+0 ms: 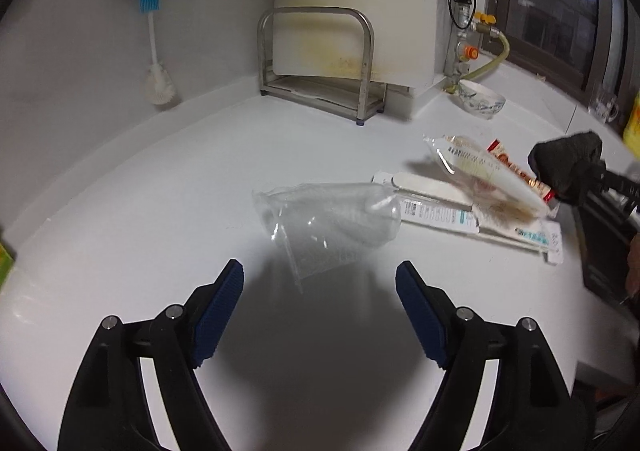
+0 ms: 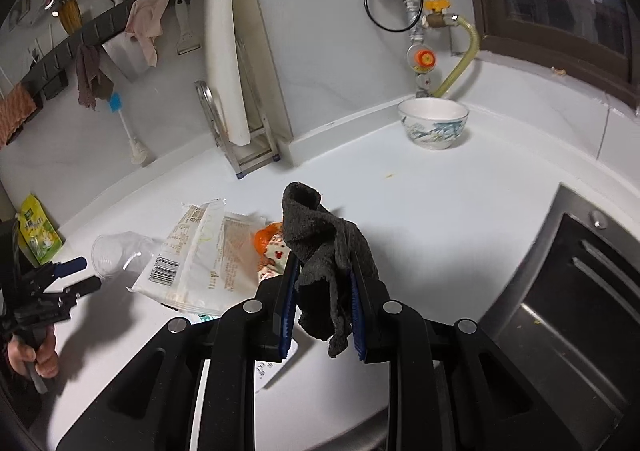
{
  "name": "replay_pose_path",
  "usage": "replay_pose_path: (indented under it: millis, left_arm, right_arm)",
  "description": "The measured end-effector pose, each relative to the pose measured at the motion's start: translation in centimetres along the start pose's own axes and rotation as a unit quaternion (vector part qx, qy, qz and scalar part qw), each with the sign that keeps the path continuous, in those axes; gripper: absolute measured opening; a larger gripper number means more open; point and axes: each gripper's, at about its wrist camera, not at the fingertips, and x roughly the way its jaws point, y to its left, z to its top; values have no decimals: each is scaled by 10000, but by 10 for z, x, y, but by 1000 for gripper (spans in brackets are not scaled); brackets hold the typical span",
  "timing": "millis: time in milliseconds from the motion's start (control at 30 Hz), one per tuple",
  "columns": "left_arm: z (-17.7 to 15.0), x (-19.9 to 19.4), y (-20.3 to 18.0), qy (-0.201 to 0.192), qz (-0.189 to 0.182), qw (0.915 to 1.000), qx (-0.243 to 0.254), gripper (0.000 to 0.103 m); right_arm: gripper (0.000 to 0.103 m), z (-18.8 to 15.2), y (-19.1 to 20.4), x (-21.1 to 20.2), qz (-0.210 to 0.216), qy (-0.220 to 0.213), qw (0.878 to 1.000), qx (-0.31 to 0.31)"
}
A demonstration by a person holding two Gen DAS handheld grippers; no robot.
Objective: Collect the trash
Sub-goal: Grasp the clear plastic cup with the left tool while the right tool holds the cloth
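Directly ahead of the left gripper (image 1: 319, 281), spread and empty, the cup (image 1: 328, 221) lay on its side, long axis slanting away toward the wrappers (image 1: 472, 187). It looked clear, thin, crumpled. The right gripper (image 2: 322, 291) (farther off, beyond the wrappers) pinched a dark cloth (image 2: 320, 243).

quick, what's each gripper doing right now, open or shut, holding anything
Left gripper: open, empty, a clear plastic cup lying on the counter just ahead of it.
Right gripper: shut on a dark grey cloth.
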Motion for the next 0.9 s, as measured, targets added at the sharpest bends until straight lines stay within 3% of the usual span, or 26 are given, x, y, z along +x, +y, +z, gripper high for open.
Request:
replay_pose_path:
  millis: [133, 433, 533, 633, 667, 800, 900]
  left_arm:
    - [9, 10, 8, -35, -324, 9992, -230, 77]
    - [16, 30, 12, 69, -677, 9960, -570, 77]
    - [19, 31, 9, 39, -792, 9952, -581, 72]
    - [22, 34, 8, 80, -1054, 9921, -672, 48]
    - [22, 36, 7, 126, -1157, 9907, -709, 36]
    - [21, 38, 0, 196, -1191, 9903, -688, 9]
    - [18, 31, -5, 133, -1036, 9921, -691, 6]
  right_arm:
    - [22, -1, 3, -8, -70, -53, 9999, -101]
    - [22, 0, 12, -9, -102, -135, 9996, -237]
    - [22, -1, 13, -9, -89, -126, 9996, -246]
    - [22, -2, 13, -9, -80, -126, 9996, -235]
    - [22, -3, 12, -9, -76, -125, 9996, -231]
    - [22, -4, 13, -10, -87, -125, 9995, -271]
    - [22, -6, 13, -11, -101, -124, 9995, -272]
